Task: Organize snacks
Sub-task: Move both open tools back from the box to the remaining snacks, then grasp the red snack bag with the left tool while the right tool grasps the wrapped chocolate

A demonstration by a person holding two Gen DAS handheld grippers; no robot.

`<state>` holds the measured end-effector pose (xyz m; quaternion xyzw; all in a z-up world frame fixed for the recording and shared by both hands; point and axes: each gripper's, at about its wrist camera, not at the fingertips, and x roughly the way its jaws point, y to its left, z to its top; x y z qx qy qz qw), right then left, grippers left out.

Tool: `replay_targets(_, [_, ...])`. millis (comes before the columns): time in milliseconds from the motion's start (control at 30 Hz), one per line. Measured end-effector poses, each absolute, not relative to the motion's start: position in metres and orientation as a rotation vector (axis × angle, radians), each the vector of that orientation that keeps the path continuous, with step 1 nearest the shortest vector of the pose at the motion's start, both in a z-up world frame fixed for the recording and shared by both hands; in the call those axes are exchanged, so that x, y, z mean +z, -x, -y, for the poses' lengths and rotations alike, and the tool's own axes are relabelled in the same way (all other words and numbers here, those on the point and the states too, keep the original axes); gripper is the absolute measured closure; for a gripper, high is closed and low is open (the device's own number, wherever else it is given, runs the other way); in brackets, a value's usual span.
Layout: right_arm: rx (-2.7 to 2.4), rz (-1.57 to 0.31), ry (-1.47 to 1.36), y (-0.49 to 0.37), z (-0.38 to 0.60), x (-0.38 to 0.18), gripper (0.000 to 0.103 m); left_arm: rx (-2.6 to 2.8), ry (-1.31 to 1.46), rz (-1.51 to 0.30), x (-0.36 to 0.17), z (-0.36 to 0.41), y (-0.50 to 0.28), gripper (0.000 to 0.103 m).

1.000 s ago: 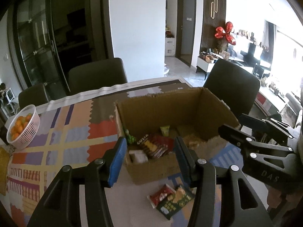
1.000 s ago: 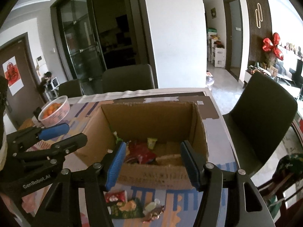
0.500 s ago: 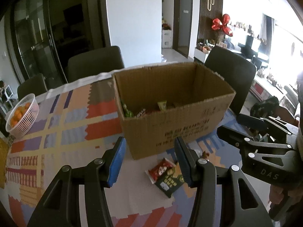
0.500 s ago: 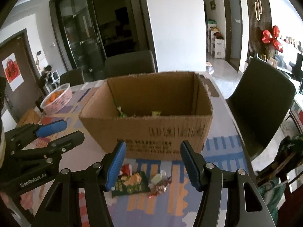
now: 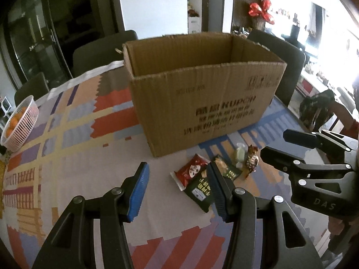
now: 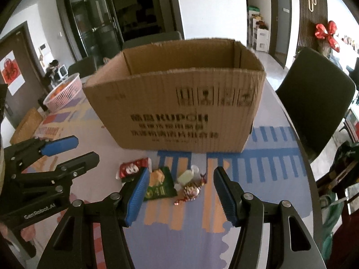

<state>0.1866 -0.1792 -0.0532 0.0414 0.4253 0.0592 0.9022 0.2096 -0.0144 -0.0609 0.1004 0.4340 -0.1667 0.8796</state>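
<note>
A: Where my two claws hang over the table, what lies nearest?

B: My left gripper point(image 5: 178, 189), jaws partly apart, blue ribbed pads, nothing between them. My right gripper point(image 6: 180, 196) stands a little wider, also empty. Neither touches a snack.

A: The snacks?

B: Four, loose on the patterned tablecloth point(image 5: 74, 134), just in front of the box. A red packet point(image 5: 190, 171), glossy, flat. A dark green packet point(image 6: 159, 187) with a yellow cracker picture, overlapping the red one's edge. A small pale green sweet point(image 6: 187, 176) in clear wrap. A foil candy point(image 6: 191, 191), crinkled, twisted ends, touching or just beside the pale one.

A: Beyond them?

B: The cardboard box point(image 6: 175, 112), corrugated, open top with ragged edges, dark print on its near face. From this low angle I cannot see its contents.

A: Farther?

B: A pink slatted basket point(image 5: 19, 125) of orange fruit at the table's far left. Dark chairs point(image 6: 314, 105) around the table.
</note>
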Motion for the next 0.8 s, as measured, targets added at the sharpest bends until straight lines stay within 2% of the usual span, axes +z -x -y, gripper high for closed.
replay_targets(300, [0.112, -0.945, -0.093, -0.190, 0.179, -0.081, 0.044, -0.371, -0.227, -0.964, -0.092, 0.015, -0.220, 0.051])
replay_targets(800, [0.095, -1.017, -0.106, -0.203, 0.176, -0.109, 0.052, -0.407, -0.238, -1.015, -0.123, 0.026, -0.246, 0.051])
